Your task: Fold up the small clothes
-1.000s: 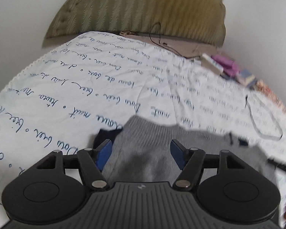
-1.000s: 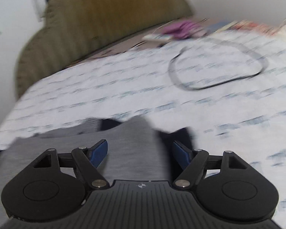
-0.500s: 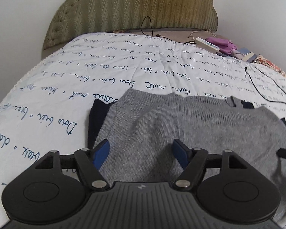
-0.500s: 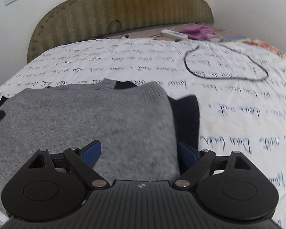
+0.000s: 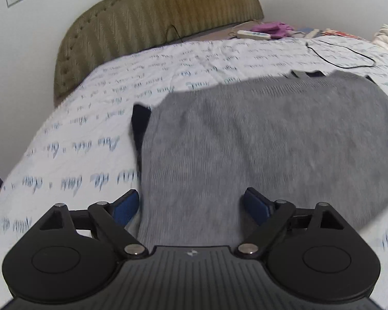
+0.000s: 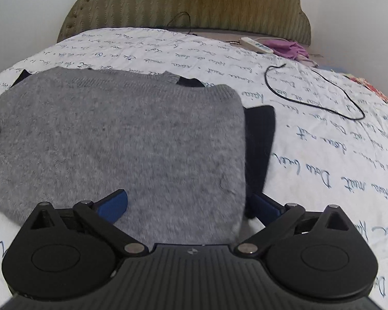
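Observation:
A grey knitted sweater (image 5: 258,139) (image 6: 111,134) lies folded flat on the bed, with dark navy cloth (image 5: 139,126) (image 6: 260,144) showing at its side edges. My left gripper (image 5: 191,205) hovers over the sweater's near left edge, its jaws opening, the blue pads (image 5: 125,206) clear of the knit. Over the near right edge my right gripper (image 6: 188,204) has its jaws opening wide; the blue pads (image 6: 113,205) do not press on the cloth. Neither gripper holds anything.
The bed wears a white sheet printed with blue handwriting (image 6: 323,160) and has an olive padded headboard (image 6: 188,2). A black cable (image 6: 320,98) loops on the sheet to the right. A white power strip (image 6: 256,44) and purple cloth (image 6: 289,47) lie near the headboard.
Both grippers have opened wider and drawn back toward the sweater's near edge, rolling level. The sweater's folded-over part now lies flat on the bed, let go by both.

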Demonstrator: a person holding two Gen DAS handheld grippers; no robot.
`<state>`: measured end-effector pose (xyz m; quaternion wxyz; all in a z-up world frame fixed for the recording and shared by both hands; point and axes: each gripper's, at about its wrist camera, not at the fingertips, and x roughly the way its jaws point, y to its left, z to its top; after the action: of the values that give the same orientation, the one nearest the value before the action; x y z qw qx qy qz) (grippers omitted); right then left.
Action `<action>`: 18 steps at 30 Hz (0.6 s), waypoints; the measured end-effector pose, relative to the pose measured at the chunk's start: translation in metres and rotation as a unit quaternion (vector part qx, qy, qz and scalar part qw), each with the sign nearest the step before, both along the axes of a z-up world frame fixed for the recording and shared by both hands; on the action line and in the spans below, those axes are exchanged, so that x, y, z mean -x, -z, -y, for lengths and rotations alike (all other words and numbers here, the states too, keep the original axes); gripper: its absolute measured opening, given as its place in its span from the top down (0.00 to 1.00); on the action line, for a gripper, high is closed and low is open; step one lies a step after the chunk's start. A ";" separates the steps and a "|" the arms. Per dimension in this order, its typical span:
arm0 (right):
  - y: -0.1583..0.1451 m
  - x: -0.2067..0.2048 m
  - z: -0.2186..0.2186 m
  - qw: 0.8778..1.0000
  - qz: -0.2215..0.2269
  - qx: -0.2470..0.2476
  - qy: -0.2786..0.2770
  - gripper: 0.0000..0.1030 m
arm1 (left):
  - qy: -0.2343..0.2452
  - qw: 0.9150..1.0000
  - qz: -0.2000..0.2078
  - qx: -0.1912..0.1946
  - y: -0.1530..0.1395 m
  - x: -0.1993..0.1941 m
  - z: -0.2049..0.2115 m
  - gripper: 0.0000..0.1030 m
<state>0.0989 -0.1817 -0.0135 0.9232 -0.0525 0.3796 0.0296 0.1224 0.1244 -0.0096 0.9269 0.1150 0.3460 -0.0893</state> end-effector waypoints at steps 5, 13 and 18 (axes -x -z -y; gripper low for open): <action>-0.019 0.017 -0.017 0.999 0.041 0.001 -0.020 0.01 | -0.033 0.997 -0.014 0.068 -0.006 0.009 -0.030 0.13; -0.009 0.022 -0.041 0.999 0.022 0.013 -0.031 0.01 | -0.057 0.992 -0.019 0.107 -0.007 0.016 -0.041 0.13; -0.022 0.034 -0.062 0.997 0.043 -0.013 -0.064 0.01 | -0.050 0.995 -0.016 0.088 -0.003 0.020 -0.029 0.13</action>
<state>0.0654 -0.1195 0.0087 0.9356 -0.0663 0.3346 0.0910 0.1024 0.1534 -0.0070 0.9310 0.0141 0.3571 -0.0750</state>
